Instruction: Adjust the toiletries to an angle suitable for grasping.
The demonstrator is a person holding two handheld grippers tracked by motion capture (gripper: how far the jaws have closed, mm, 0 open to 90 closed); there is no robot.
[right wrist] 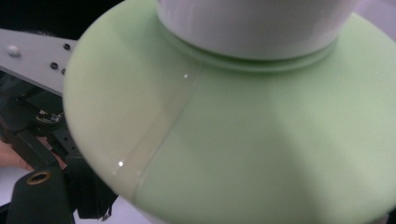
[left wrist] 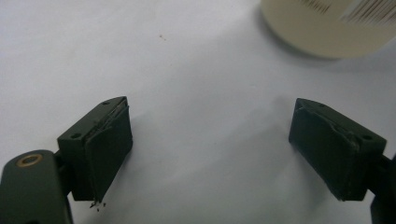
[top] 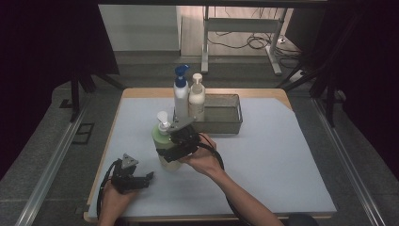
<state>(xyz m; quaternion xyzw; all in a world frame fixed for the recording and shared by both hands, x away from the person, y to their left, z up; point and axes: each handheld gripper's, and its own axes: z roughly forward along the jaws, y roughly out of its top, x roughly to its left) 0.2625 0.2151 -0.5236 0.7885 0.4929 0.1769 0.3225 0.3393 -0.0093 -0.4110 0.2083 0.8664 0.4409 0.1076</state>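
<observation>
We see the right gripper (top: pixel 176 143) wrapped around a green pump bottle (top: pixel 165 141) that stands upright on the tabletop (top: pixel 263 169), a little left of the middle and in front of a grey tray (top: pixel 226 123). In the right gripper view the bottle's pale green shoulder (right wrist: pixel 243 140) and the white collar of its pump (right wrist: pixel 252 23) sit right up against the camera, with one black jaw at the lower left edge pressed beside the bottle's wall. From the high view the jaws stand wide, on either side of the bottle's body, and we read this as a grip on the bottle, the right hand (top: pixel 202 157) behind it.

The left gripper (top: pixel 141 180) rests low over the tabletop near the front left corner, held in the left hand (top: pixel 113 195). In the left gripper view its two jaws are spread well apart, with bare white surface between them and nothing pinched. The rounded cream base of the green bottle (left wrist: pixel 327 28) shows at the top right of that view, apart from the jaws.

At the left end of the tray stand two more pump bottles, upright and side by side: a white bottle with a blue pump (top: pixel 180 96) and a cream bottle (top: pixel 197 96) just to its right, touching or nearly so. The green bottle stands just in front of them, outside the tray.
</observation>
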